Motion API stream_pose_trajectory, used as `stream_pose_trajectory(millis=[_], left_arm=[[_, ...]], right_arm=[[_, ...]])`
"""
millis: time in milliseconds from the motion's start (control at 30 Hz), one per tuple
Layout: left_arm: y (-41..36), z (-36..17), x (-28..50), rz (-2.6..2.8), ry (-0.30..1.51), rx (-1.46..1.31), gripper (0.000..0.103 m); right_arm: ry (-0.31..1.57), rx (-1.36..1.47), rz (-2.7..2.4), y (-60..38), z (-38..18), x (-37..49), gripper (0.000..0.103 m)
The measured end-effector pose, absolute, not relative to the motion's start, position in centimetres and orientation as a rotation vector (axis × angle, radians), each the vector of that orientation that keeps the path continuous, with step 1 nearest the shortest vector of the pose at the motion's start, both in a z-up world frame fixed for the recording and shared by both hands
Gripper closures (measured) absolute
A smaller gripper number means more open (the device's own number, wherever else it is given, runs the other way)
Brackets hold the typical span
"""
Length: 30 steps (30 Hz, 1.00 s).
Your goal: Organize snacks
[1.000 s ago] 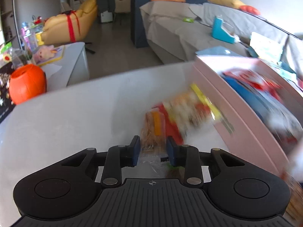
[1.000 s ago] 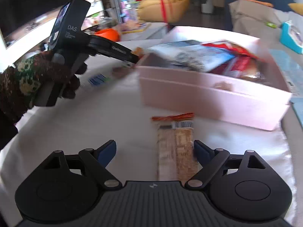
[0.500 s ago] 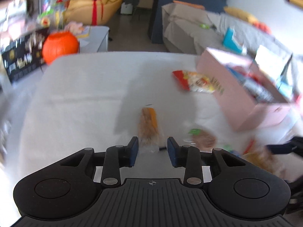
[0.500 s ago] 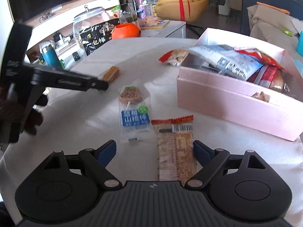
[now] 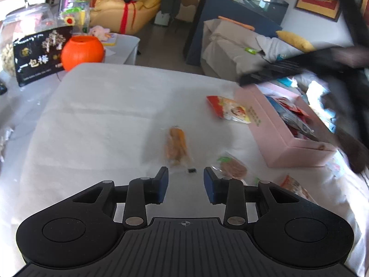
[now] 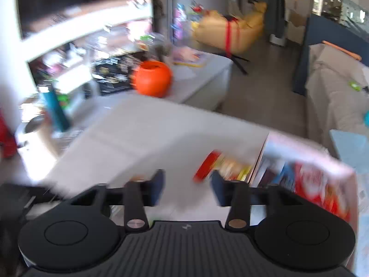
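The step in hand is judged to be the gathering of the loose snacks into the pink box (image 5: 290,143), with several packets not yet put away. The left tongs (image 5: 185,183) are held part-open and empty above the white cloth-covered tabletop (image 5: 103,127). Just ahead of them lies an orange bar in a clear wrapper (image 5: 176,146), long, flat and crinkly; a small dark scrap is seen at its near end. To the right of it a round brown biscuit in a clear packet (image 5: 233,168) rests on the cloth, and farther off a glossy red and yellow pouch (image 5: 228,110) lies touching the box's wall. The box is rigid and rectangular, and is crowded with foil bags.

The right tongs (image 6: 188,188) are seen only through heavy blur; a gap is shown between the pads and nothing is gripped. The red and yellow pouch (image 6: 219,164) lies just beyond them, beside the box (image 6: 346,173).

For the next move, a short advance of the left tongs over the bar is probably called for, with a gentle closure across its width, since the thin film is likely to slip or crumple.
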<state>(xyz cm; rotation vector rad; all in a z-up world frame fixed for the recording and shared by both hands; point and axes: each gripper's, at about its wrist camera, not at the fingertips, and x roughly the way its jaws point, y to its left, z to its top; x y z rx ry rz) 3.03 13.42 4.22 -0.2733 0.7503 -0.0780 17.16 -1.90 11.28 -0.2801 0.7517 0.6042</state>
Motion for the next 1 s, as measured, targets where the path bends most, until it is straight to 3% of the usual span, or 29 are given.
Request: stream_pose_trajectory(millis=[100, 333, 633, 767, 867, 933, 1000], left_arm=[[13.1, 3.9, 2.7, -0.098, 0.754, -0.274, 0.065], [13.8, 3.3, 1.8, -0.1, 0.748, -0.293, 0.065], [15.6, 3.0, 1.9, -0.045, 0.751, -0.374, 0.065], [14.4, 3.7, 2.3, -0.079, 0.747, -0.333, 0.065], [12.6, 4.8, 3.6, -0.157, 0.722, -0.25, 0.065], [11.3, 5.8, 5.6, -0.227, 0.67, -0.181, 0.065], [10.4, 6.5, 8.3, -0.27, 0.643, -0.169, 0.065]], right_arm=[[0.791, -0.407, 0.422, 2.0, 9.4, 22.2, 0.077], [0.882, -0.612, 0.244, 6.5, 4.0, 27.6, 0.077], [1.04, -0.519, 0.577, 3.1, 5.0, 19.2, 0.078], [0.963, -0.492, 0.636, 0.2, 6.1, 14.5, 0.077], [0.904, -0.422, 0.667, -3.1, 7.1, 12.1, 0.062], [0.856, -0.401, 0.638, -5.2, 7.2, 10.9, 0.042], [0.798, -0.407, 0.598, -7.2, 7.2, 10.2, 0.032]])
